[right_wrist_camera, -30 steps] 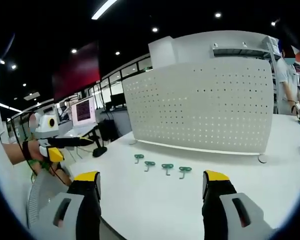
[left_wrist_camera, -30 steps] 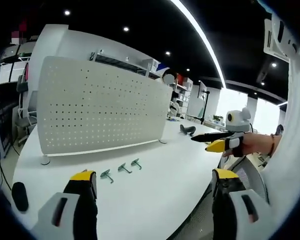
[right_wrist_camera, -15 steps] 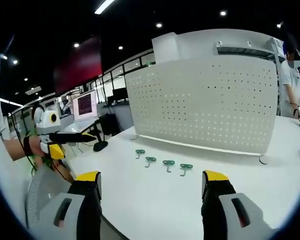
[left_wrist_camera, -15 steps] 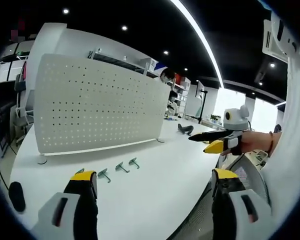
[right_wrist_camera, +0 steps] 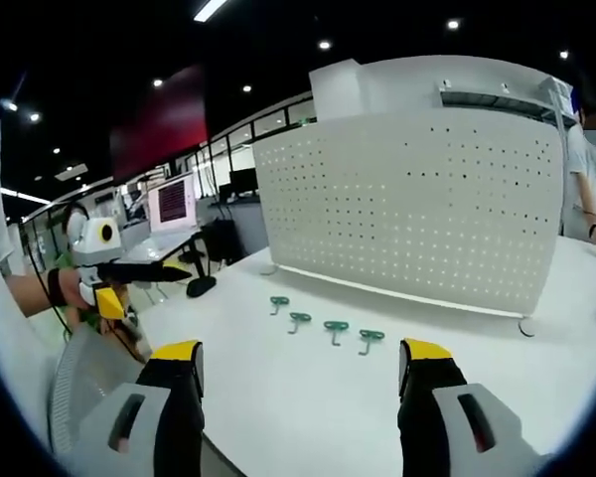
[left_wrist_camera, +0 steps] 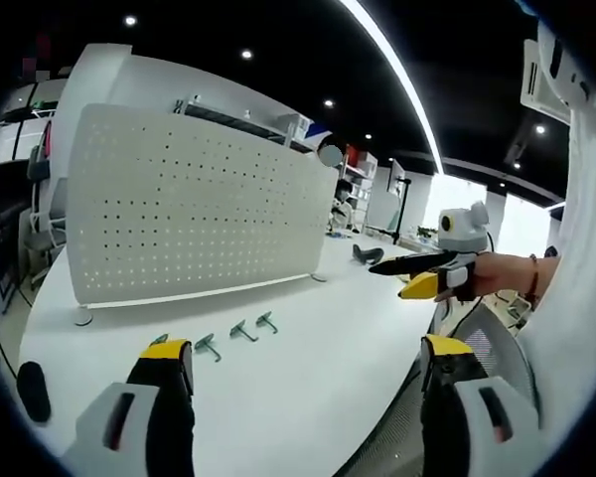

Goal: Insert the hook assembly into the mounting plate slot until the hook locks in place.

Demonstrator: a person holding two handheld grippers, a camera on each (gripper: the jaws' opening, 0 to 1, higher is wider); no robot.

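Standing on a white table [right_wrist_camera: 308, 397], the pegboard [right_wrist_camera: 417, 209]; both grippers' jaws apart.

Bright ceiling strip light [left_wrist_camera: 392, 70], sharp centre, fisheye-bent edges

This is a big office or lab. It has a long white surface [right_wrist_camera: 308, 388], computer screens [right_wrist_camera: 172, 206], shelves [left_wrist_camera: 248, 121], a dark ceiling with small round lights [left_wrist_camera: 246, 55], and office chairs [left_wrist_camera: 42, 214].

The right gripper [left_wrist_camera: 417, 275] has lifted slightly — the hooks [right_wrist_camera: 325, 329] lie untouched.
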